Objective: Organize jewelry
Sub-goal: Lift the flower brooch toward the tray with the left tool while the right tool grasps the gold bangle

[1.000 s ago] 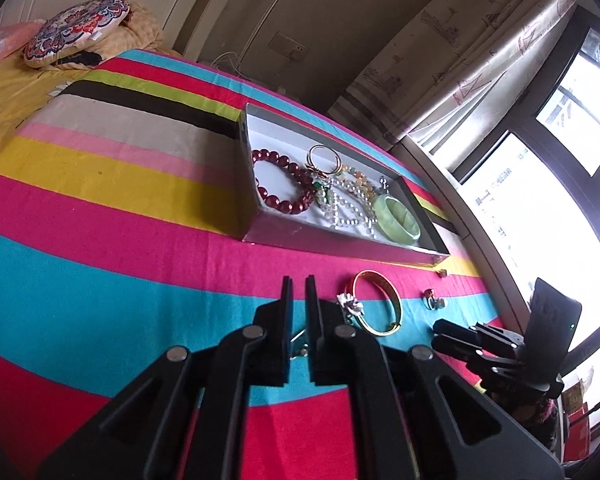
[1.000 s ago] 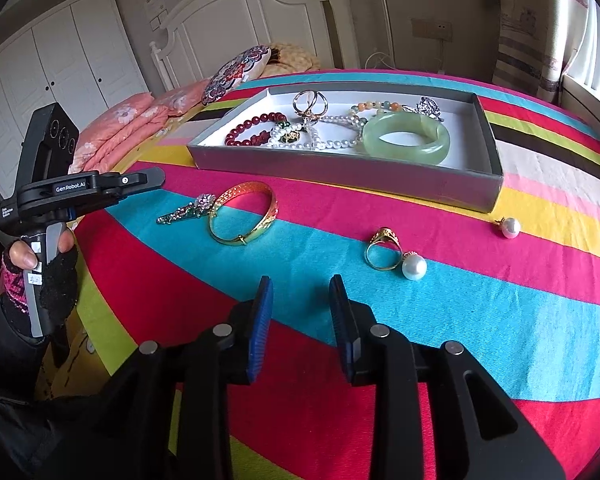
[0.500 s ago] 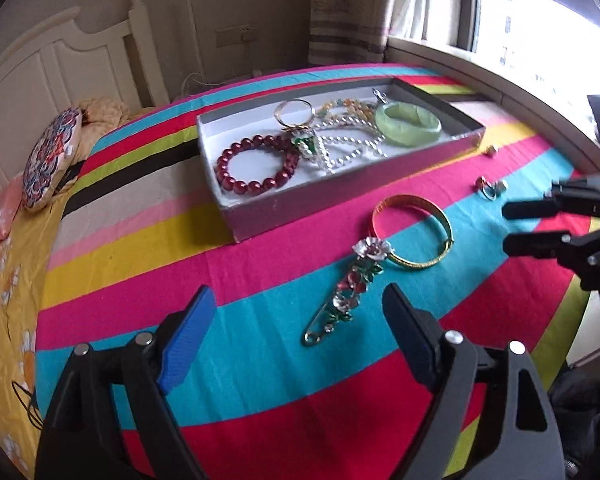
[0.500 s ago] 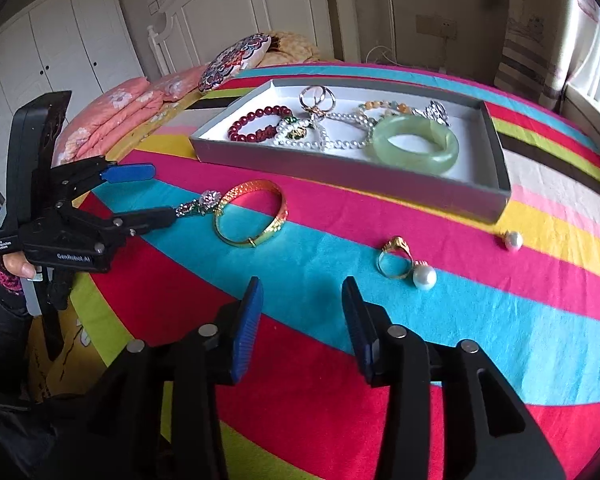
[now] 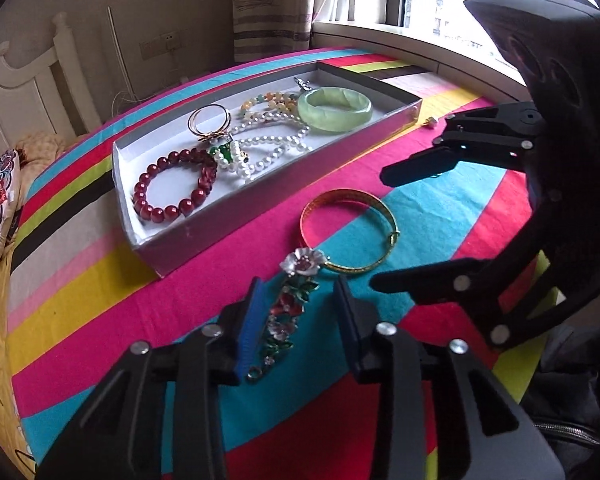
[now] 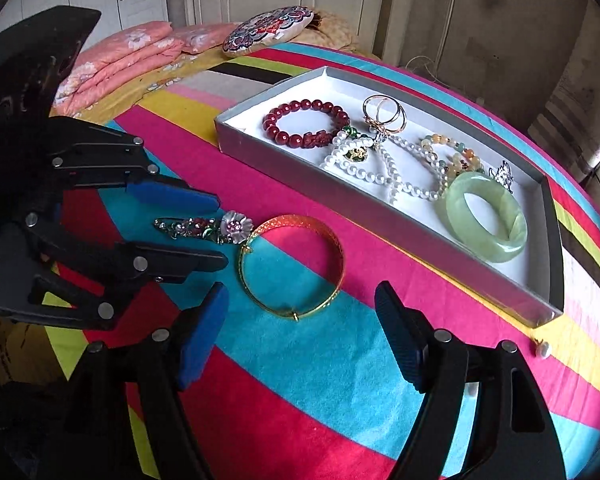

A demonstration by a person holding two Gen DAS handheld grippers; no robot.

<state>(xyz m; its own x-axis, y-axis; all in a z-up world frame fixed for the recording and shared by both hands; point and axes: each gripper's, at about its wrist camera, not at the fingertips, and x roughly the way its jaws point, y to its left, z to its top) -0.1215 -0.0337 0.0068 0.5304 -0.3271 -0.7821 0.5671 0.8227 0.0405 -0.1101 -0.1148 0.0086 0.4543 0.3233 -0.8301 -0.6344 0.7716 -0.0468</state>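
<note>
Angled down over the striped bedspread (image 5: 100,312), the left gripper (image 5: 298,316), jaws just narrowing, brackets one flower brooch (image 5: 294,304) without pressing it. The right gripper (image 6: 302,332), just widening and holding nothing, hovers beside one gold bangle (image 6: 292,264); the tray (image 6: 420,240) holds one jade bangle (image 6: 486,216)

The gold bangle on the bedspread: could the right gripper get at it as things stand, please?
Probably yes: the right gripper is open just short of the gold bangle, nothing between them; the flower brooch only touches its far edge.
</note>
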